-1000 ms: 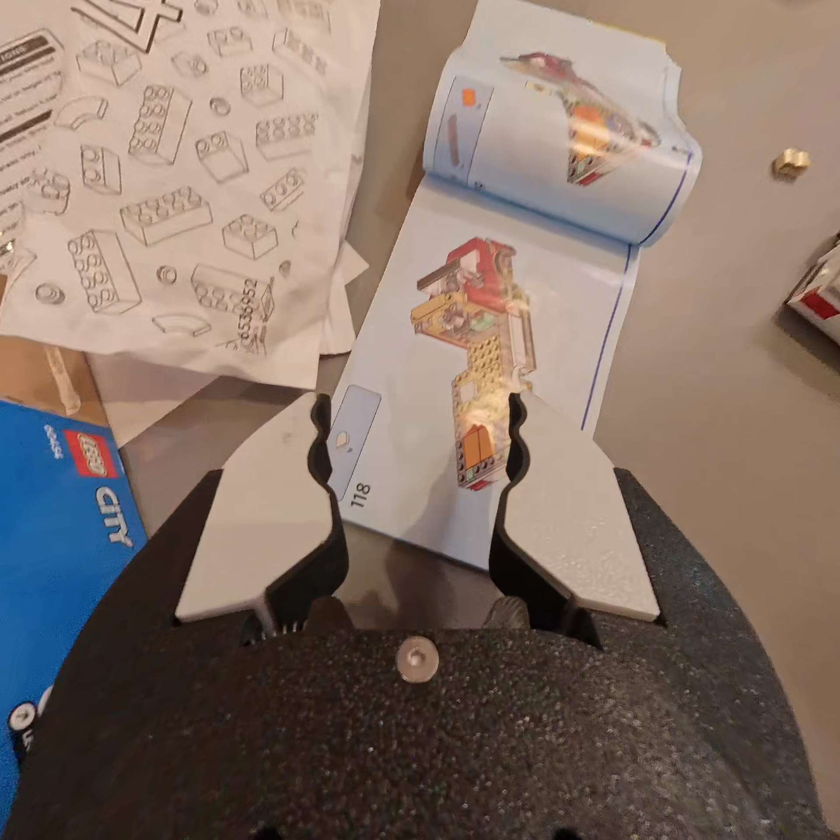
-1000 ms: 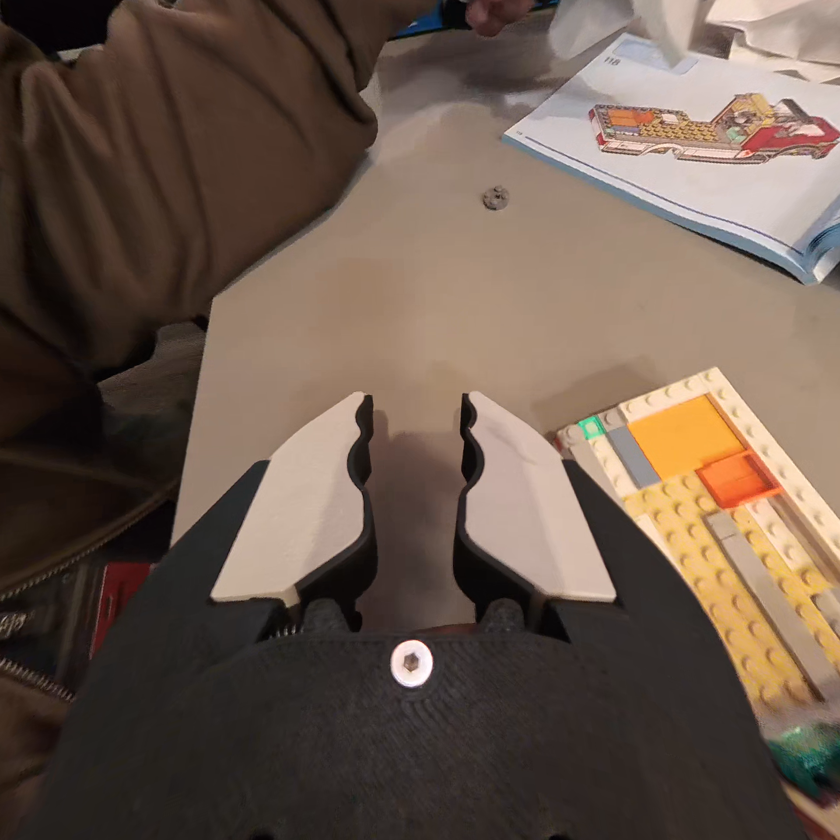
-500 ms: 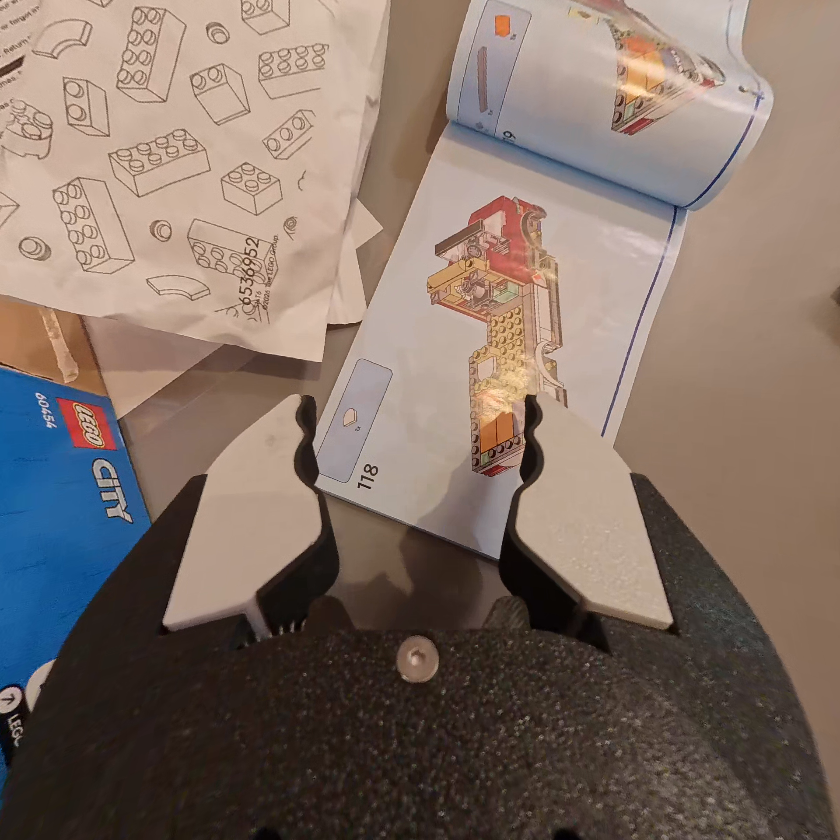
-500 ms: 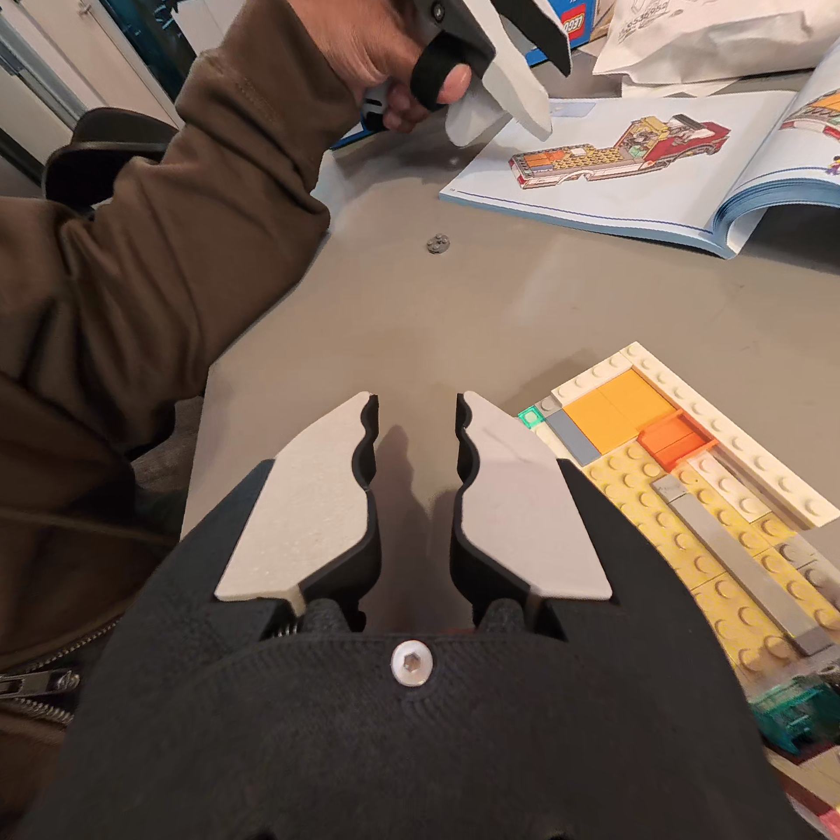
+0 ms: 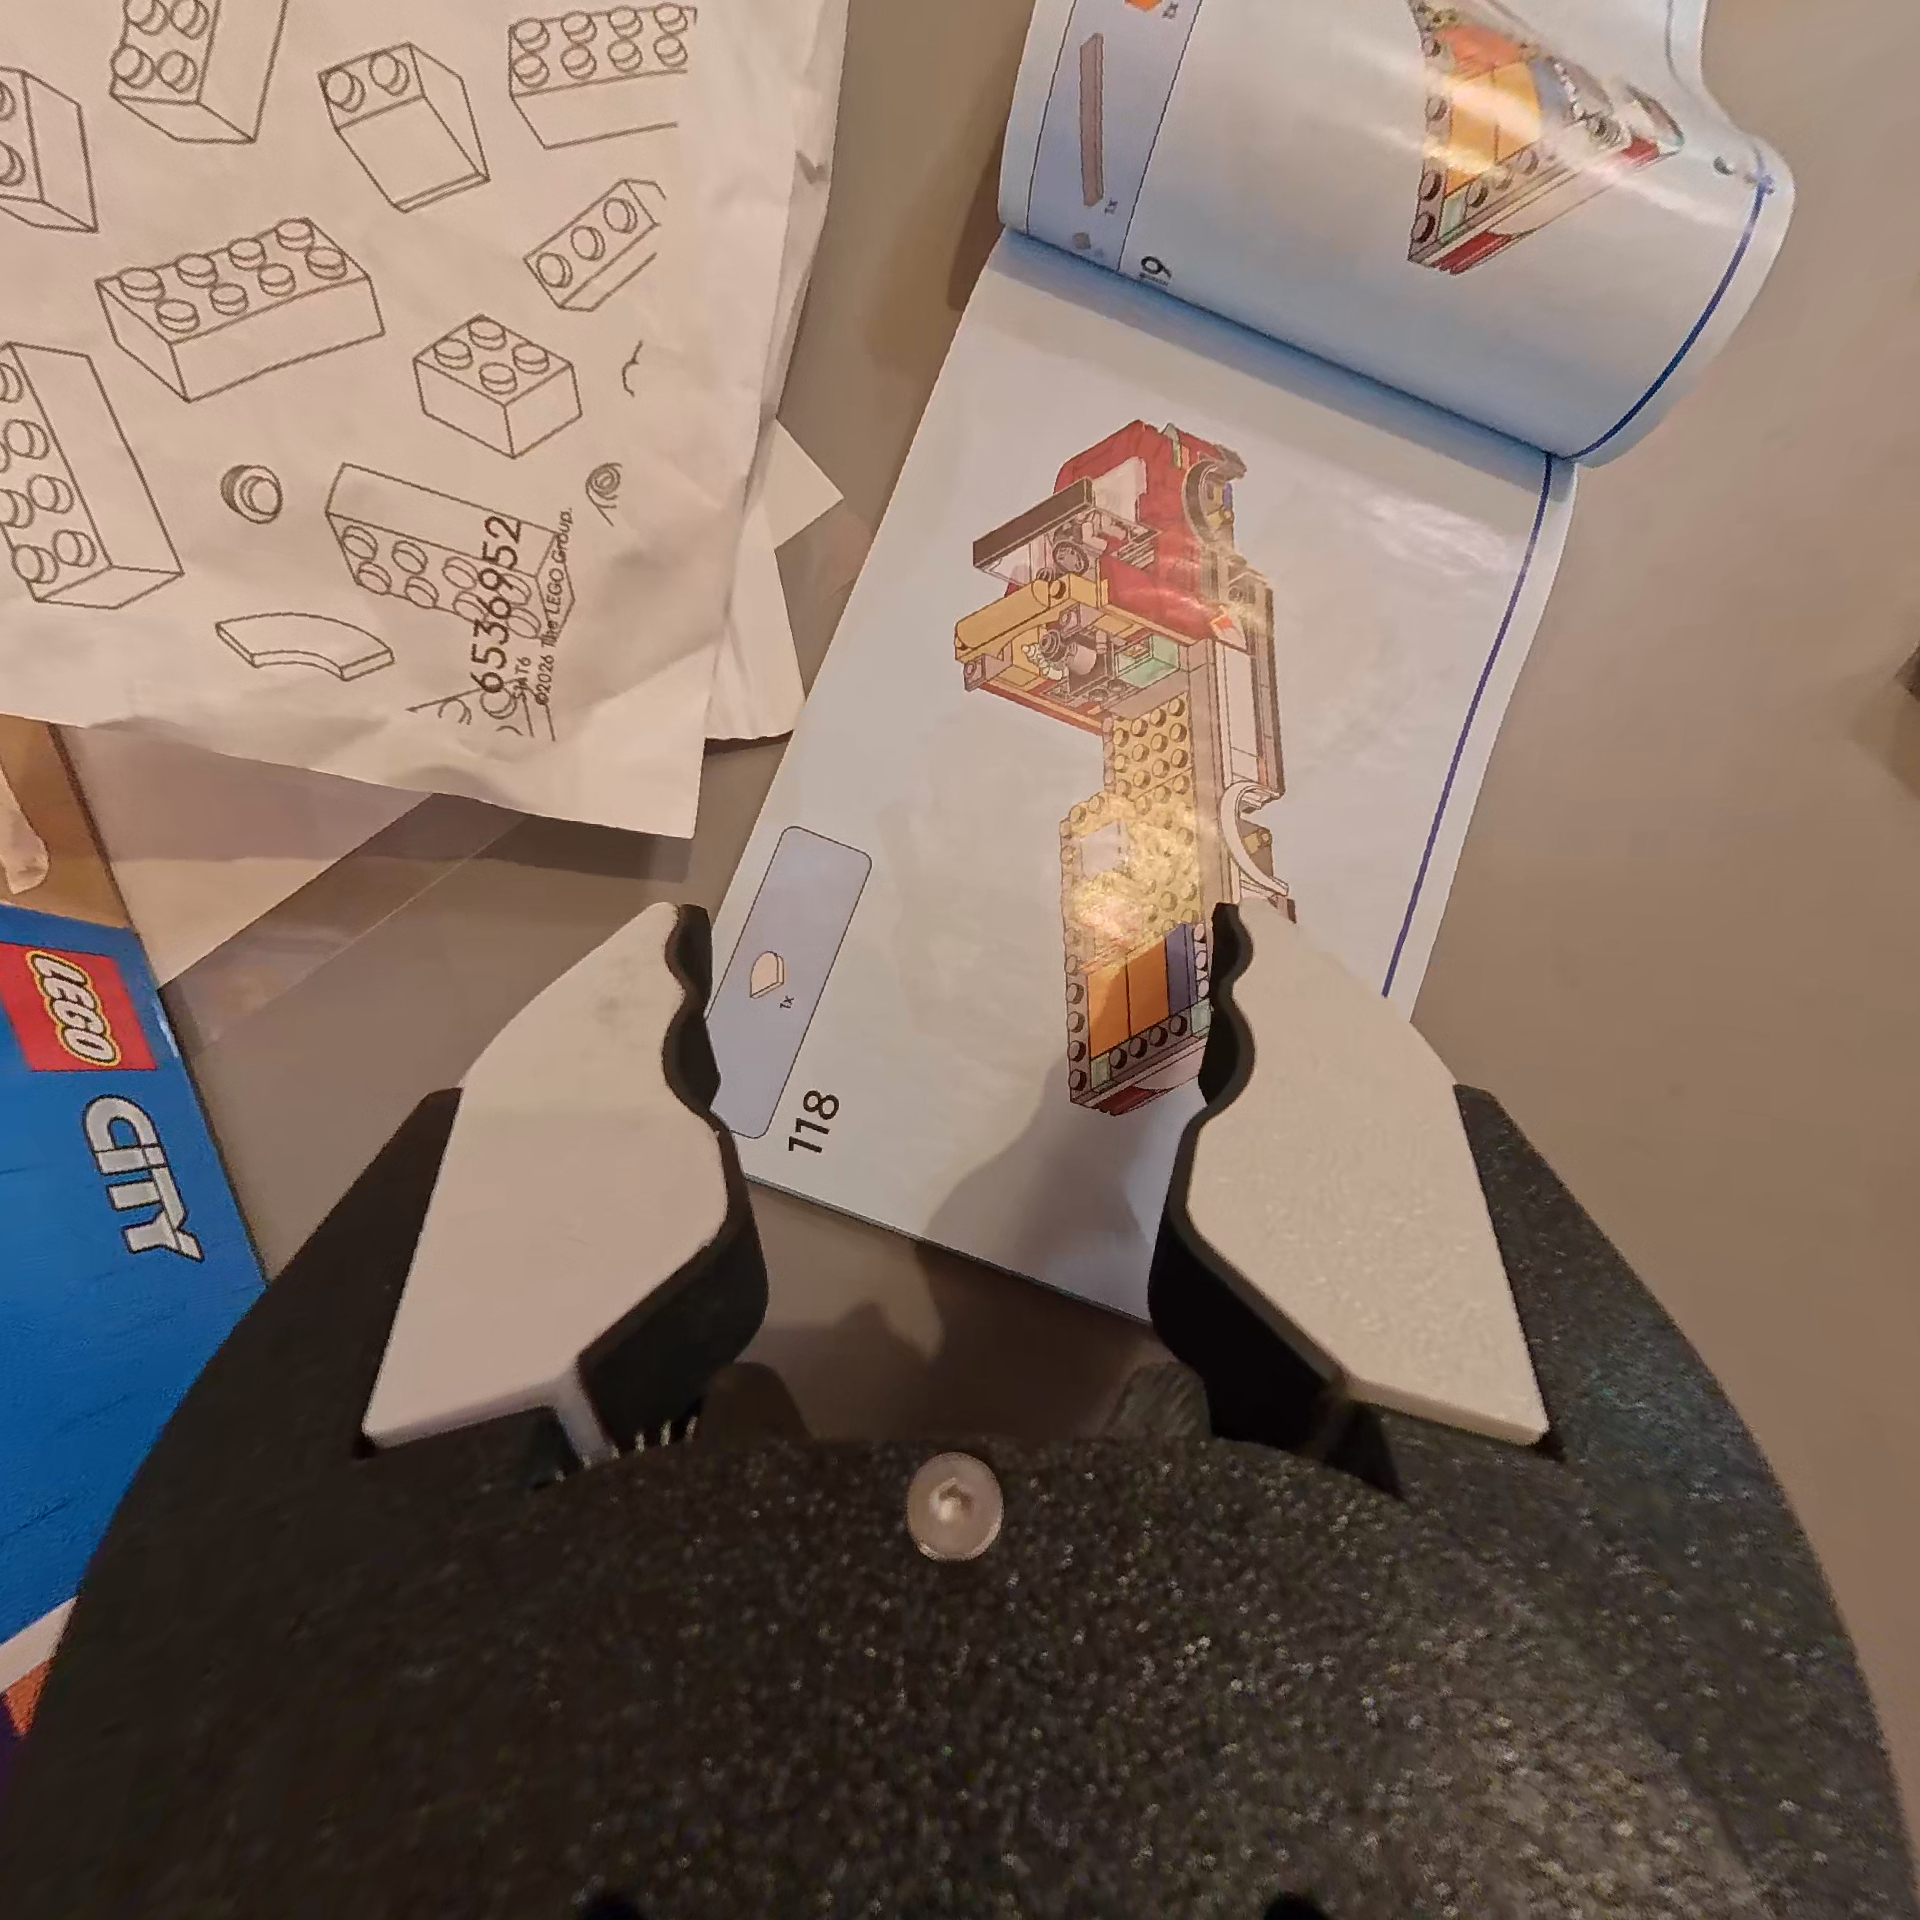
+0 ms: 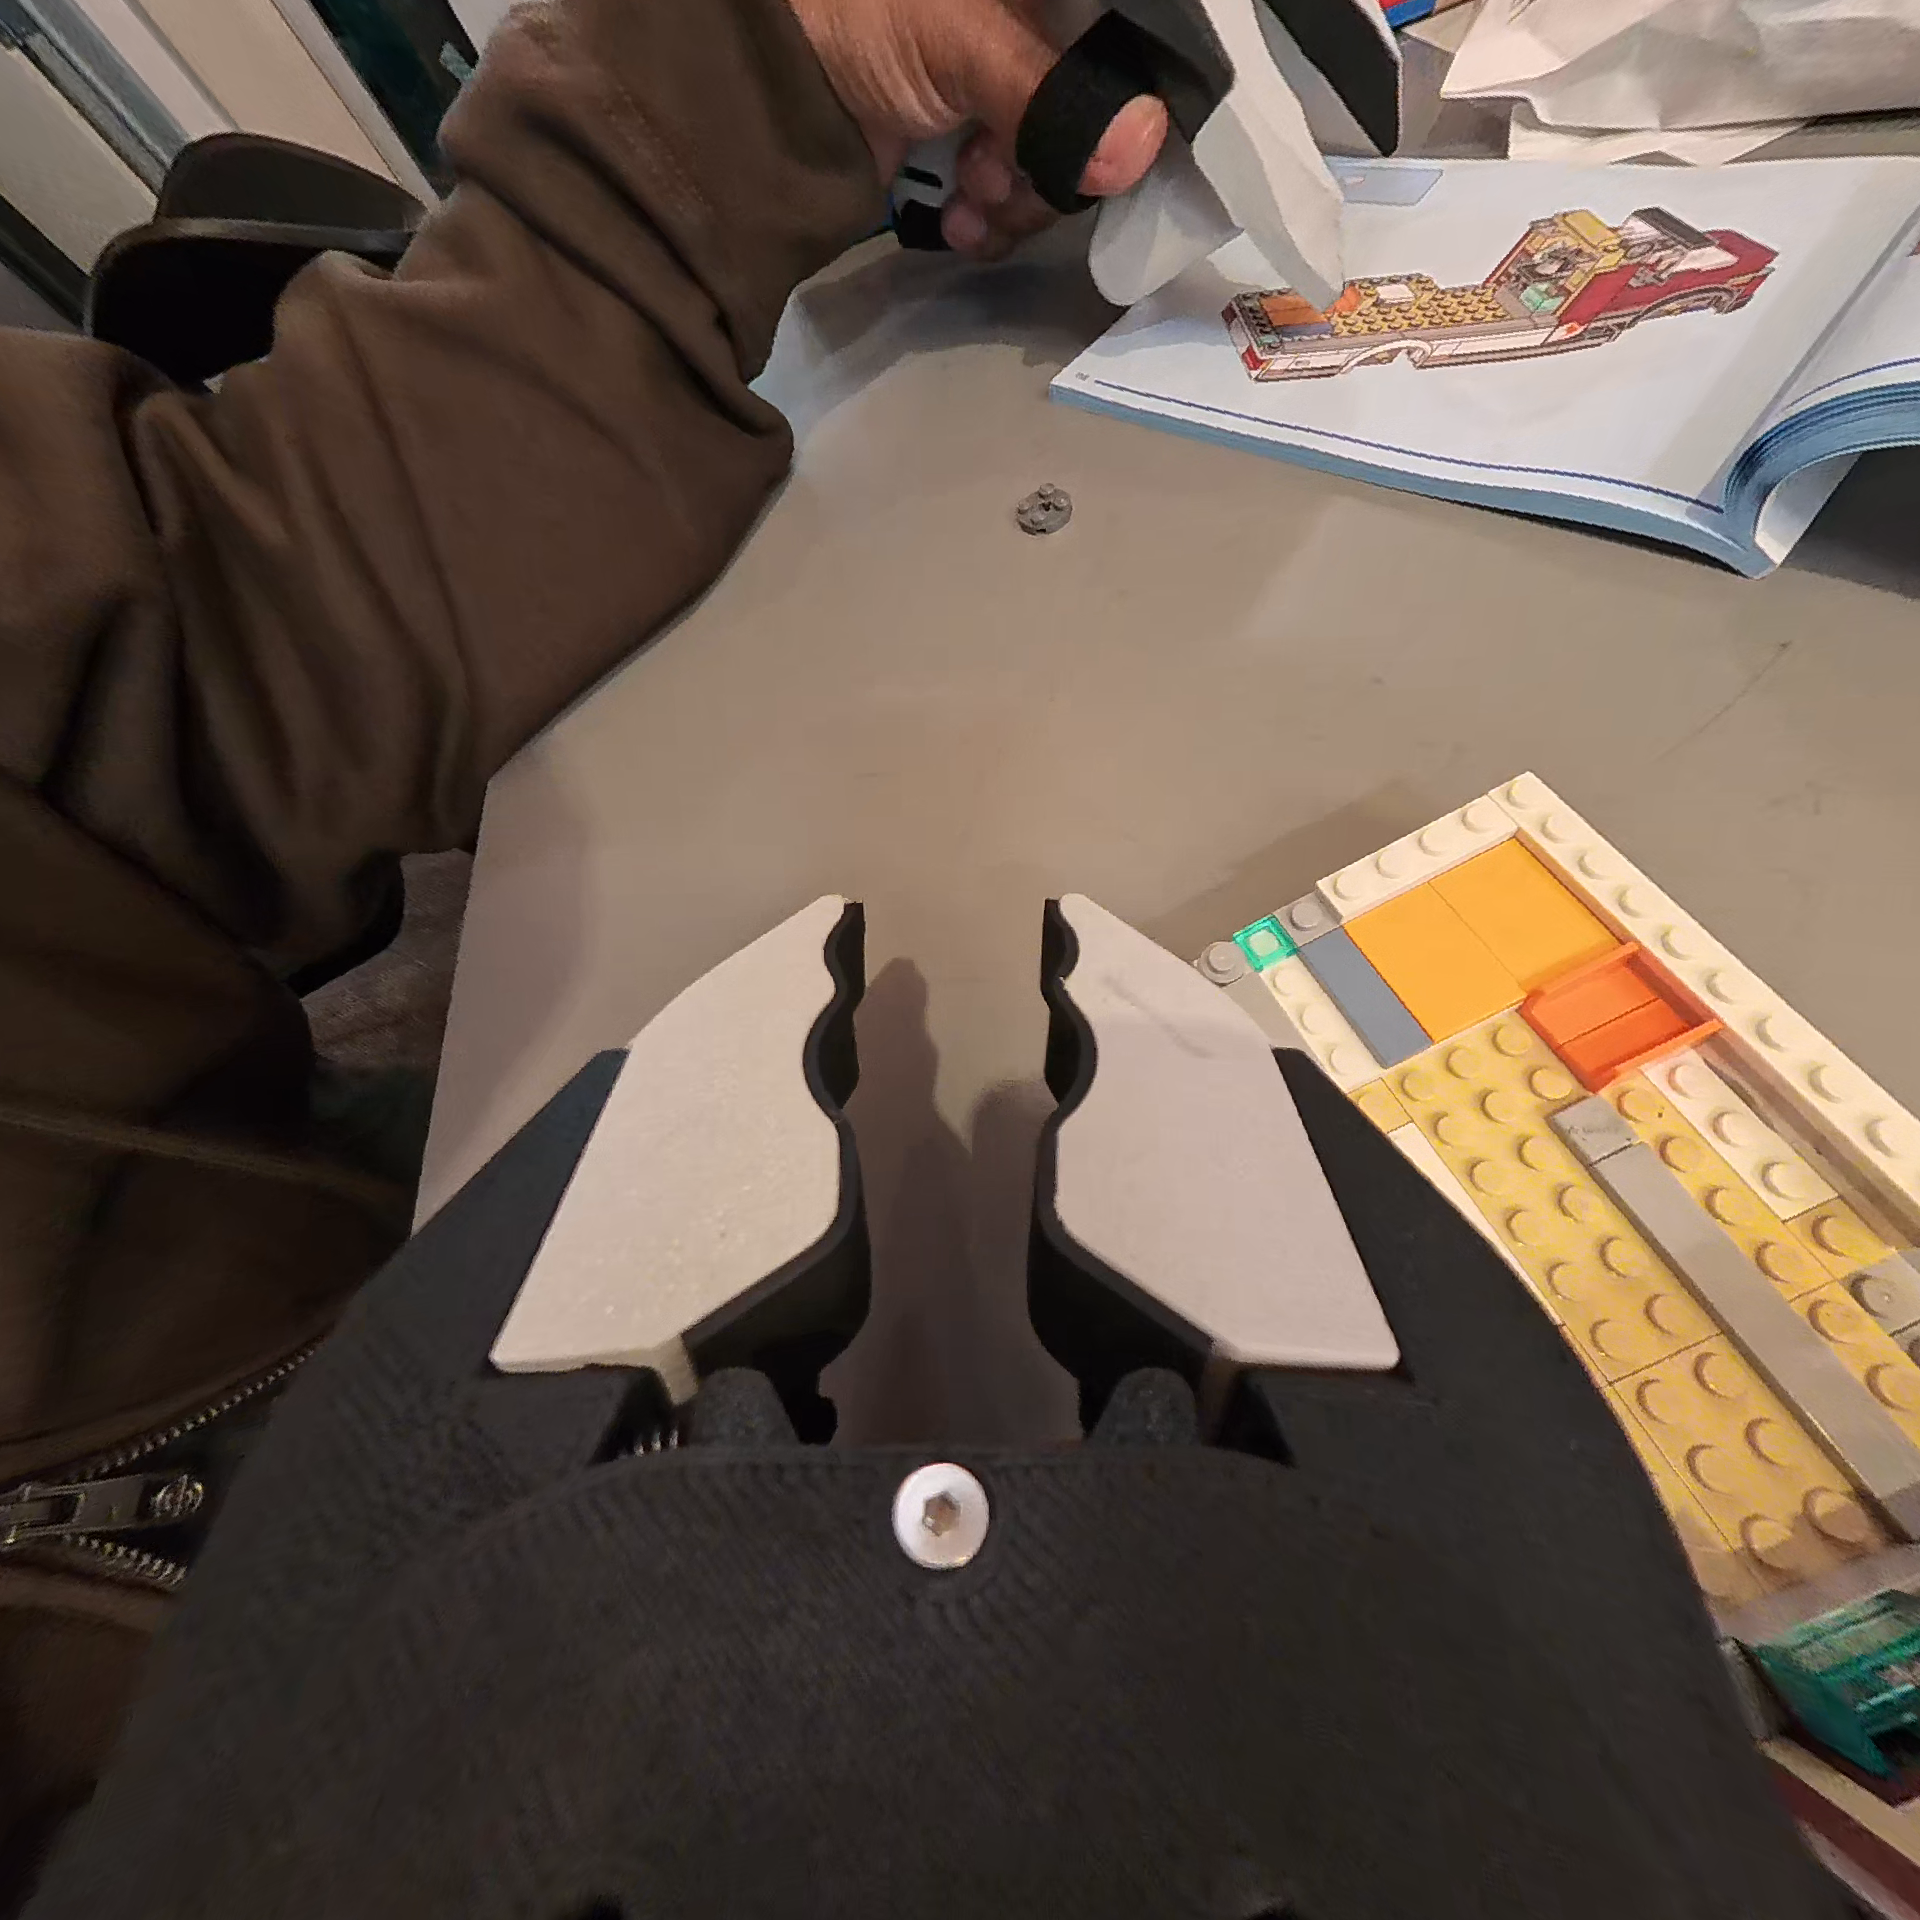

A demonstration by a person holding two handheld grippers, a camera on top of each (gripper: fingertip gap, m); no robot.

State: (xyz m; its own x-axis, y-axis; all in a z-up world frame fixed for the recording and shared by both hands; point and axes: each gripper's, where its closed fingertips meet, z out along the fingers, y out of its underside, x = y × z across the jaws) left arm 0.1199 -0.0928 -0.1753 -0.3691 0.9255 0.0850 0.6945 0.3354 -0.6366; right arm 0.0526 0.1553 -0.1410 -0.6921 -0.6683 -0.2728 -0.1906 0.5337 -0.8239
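Observation:
My left gripper (image 5: 961,920) is wide open and empty, hovering over the near end of an open instruction booklet (image 5: 966,894) that shows a red and yellow brick vehicle. In the right wrist view the same gripper (image 6: 1226,229), held by a hand (image 6: 935,73), has its fingertips low over the booklet page (image 6: 1507,416). My right gripper (image 6: 954,914) is open and empty over bare grey table (image 6: 935,675). A flat brick build (image 6: 1558,1091) of yellow, white and orange plates lies just to its right. A small grey round piece (image 6: 1044,509) lies on the table ahead.
A white paper bag (image 5: 343,343) printed with brick outlines lies left of the booklet. A blue box (image 5: 94,1195) is at the near left. A brown sleeve (image 6: 312,520) fills the left of the right wrist view. A green piece (image 6: 1860,1694) sits at the near right. My right tips are about 15 centimetres from the small grey round piece (image 6: 1044,509), my left tips only 9 centimetres.
My left gripper has opened wider and moved nearer over the booklet page. My right gripper has tilted up a little, with its fingers about the same distance apart and nothing between them.

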